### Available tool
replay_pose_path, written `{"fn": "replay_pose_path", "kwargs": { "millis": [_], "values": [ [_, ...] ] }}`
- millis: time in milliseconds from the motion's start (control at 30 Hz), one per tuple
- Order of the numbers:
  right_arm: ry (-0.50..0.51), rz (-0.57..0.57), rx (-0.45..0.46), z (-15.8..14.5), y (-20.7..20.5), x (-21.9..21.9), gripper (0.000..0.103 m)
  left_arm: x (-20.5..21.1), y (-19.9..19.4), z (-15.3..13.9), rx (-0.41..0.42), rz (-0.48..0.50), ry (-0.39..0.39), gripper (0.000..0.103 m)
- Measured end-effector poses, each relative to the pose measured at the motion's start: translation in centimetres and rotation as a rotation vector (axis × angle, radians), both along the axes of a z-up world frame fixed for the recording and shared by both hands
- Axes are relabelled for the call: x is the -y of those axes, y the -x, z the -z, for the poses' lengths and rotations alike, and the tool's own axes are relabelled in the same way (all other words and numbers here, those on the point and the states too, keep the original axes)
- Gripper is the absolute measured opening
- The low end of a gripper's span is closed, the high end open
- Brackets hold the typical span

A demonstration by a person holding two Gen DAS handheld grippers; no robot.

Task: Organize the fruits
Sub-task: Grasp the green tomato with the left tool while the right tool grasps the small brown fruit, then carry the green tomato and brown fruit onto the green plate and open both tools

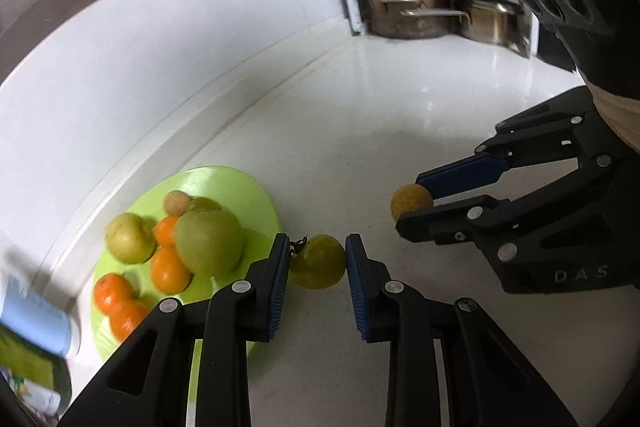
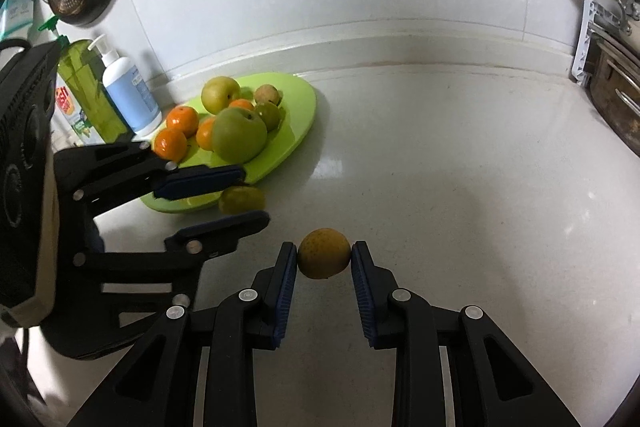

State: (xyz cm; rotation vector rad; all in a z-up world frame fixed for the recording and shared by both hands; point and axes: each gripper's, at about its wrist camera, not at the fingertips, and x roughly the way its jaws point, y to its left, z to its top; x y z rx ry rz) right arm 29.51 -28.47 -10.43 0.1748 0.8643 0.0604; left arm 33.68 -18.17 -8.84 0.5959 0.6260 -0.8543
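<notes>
White counter [image 2: 460, 167], bearing a green plate [image 2: 298, 119] heaped with gathered fruit, evidently the collecting place; beside it, left gripper [image 1: 317, 261] clamps a yellow-green fruit [image 1: 318, 263], right gripper [image 2: 324, 259] a small brownish-yellow fruit [image 2: 324, 255], both presumably plate-bound.

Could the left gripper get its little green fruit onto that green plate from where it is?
Probably yes. The left gripper is shut on the small green fruit right beside the green plate, with nothing between them. The near edge looks bare; the fruit pile sits further in.
</notes>
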Motion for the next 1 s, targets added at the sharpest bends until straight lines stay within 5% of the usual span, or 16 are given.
{"fn": "replay_pose_path", "kwargs": {
  "millis": [600, 1000],
  "values": [
    [-0.025, -0.046, 0.097, -4.5, 3.3, -1.9, 0.03, -5.4, 3.1, -4.8, -0.059, -0.306, 0.17, 0.029],
    [-0.058, -0.105, 0.106, -5.4, 1.9, -6.3, 0.03, -10.1, 1.8, -5.5, -0.064, -0.382, 0.182, 0.029]
  ]
}}
